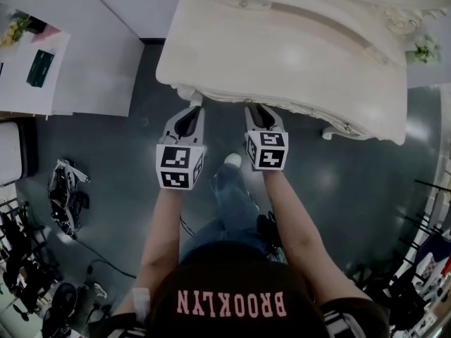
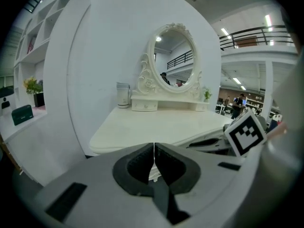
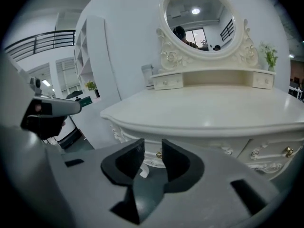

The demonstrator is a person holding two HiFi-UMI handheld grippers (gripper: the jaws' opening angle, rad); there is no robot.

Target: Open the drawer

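Note:
A cream dressing table (image 1: 282,48) fills the top of the head view; its drawer fronts are hidden there under the overhanging top. Both grippers hover just before its front edge, apart from it. My left gripper (image 1: 192,113) (image 2: 154,158) is shut, pads together with nothing between them. My right gripper (image 1: 262,113) (image 3: 152,158) is open with an empty gap. Beyond that gap a small gold knob (image 3: 159,154) shows on the carved drawer front (image 3: 152,160). A second gold knob (image 3: 287,151) sits further right. The drawers look closed.
An oval mirror (image 2: 175,61) with small drawers stands at the table's back, with a jug (image 2: 123,95) and a small plant (image 2: 206,95) beside it. A white curved wall (image 2: 95,80) lies to the left. Black gear (image 1: 67,196) lies on the dark floor at left.

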